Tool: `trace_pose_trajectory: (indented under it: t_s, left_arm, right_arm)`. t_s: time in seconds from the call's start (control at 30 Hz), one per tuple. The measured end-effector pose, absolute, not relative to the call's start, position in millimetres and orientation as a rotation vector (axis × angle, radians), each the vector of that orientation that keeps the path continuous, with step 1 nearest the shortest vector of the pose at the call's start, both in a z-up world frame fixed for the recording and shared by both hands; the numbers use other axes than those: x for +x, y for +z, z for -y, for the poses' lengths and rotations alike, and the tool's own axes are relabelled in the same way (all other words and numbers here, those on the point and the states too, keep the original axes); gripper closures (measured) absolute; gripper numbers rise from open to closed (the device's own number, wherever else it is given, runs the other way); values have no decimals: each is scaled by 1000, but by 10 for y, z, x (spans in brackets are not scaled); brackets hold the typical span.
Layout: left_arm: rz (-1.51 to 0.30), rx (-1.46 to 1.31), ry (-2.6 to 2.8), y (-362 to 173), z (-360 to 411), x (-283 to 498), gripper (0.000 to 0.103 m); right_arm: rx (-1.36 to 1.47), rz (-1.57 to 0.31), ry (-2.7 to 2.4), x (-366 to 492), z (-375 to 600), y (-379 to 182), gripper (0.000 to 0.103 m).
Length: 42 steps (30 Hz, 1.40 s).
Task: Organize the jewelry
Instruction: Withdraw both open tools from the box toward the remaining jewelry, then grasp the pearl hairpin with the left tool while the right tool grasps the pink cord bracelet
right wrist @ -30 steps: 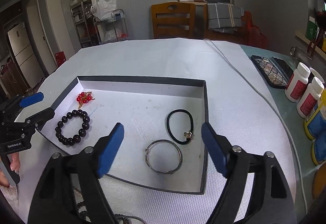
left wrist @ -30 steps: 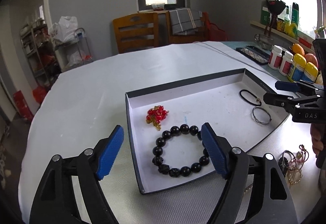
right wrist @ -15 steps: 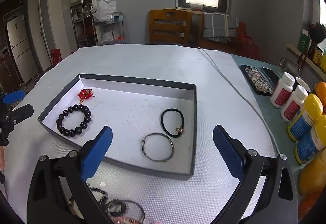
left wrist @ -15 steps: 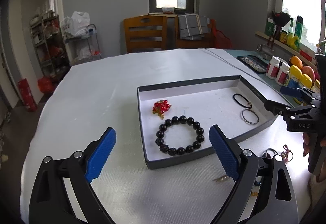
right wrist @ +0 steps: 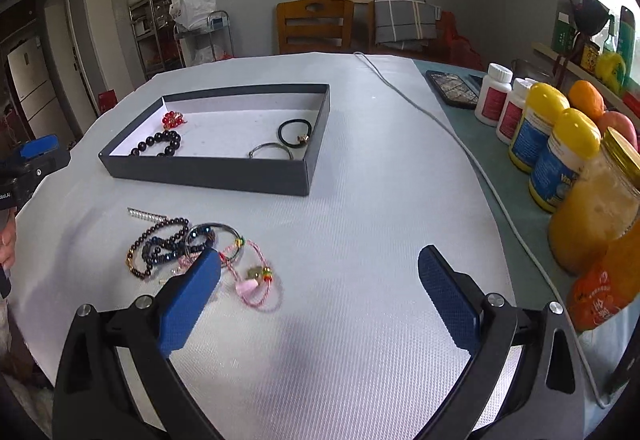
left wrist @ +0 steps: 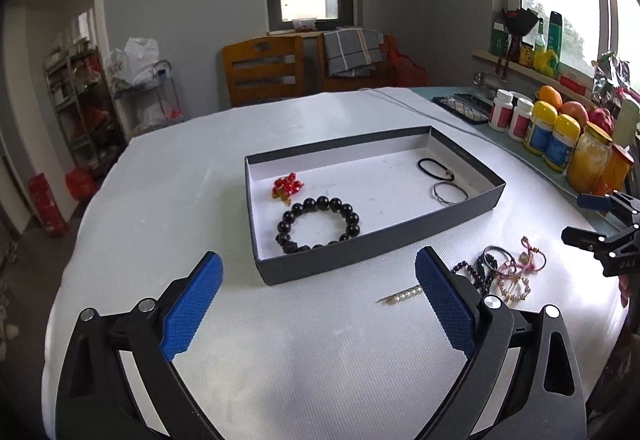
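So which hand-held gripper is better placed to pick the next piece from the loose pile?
Probably the right hand-held gripper: open, empty, with the tangled pile just beside its left finger. The left hand-held gripper, also open, faces the box, with the pile off to its right.

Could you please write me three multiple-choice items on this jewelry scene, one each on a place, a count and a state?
1. Where does the black bead bracelet lie?
A. Inside the tray, next to the red bead charm
B. On the table among the loose pile
C. Between the left gripper's fingers

2. How many pieces lie inside the tray?
A. Two
B. Four
C. Six

3. How do the two grippers stand?
A. Both shut on jewelry
B. Left shut, right open
C. Both open and holding nothing

Answers: 1 A, it rests on the tray's white floor by the charm. 2 B, bracelet, charm, black hair tie and metal ring. 3 C, the left gripper and right gripper each show wide-apart pads with only table between.
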State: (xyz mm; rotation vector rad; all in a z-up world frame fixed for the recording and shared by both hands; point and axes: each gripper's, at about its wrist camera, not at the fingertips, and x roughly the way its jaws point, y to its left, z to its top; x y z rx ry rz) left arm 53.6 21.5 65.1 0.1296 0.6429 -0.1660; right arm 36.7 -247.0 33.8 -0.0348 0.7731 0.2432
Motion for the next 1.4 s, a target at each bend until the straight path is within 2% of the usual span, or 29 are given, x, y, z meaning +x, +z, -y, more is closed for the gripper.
trace_pose_trajectory:
  t_s: [0.5, 0.83, 0.93, 1.0, 1.07, 1.13, 1.3, 1.4]
  left_arm:
    - [-803, 220, -239, 157, 183, 688, 3]
    - [-836, 279, -290, 19, 370, 790, 6]
    - [-839, 313, -293, 8, 413, 815, 8]
    - [-840, 325, -301, 5, 428, 827, 13]
    - [-864, 330, -320, -19, 430, 855, 35]
    - [-874, 341, -315, -45, 441, 876, 37]
    - [-850, 370, -352, -65, 502, 882, 49]
    - [-849, 378, -389, -69, 549, 882, 63]
  right_arm:
    - [-58, -841, 403, 221, 2369, 30, 6]
    - [-52, -838, 444, 247, 2348, 35, 6]
    - [-66, -838, 441, 258, 2313, 40, 13]
    - [-67, -838, 425, 280, 2306, 47, 16]
    - [-61, -842, 415, 314, 2308, 53, 21]
    - [-60, -844, 413, 338, 2302, 58, 27]
    - [-26, -862, 427, 425, 2293, 51, 36]
    - [4, -879, 438, 488, 2297, 40, 40]
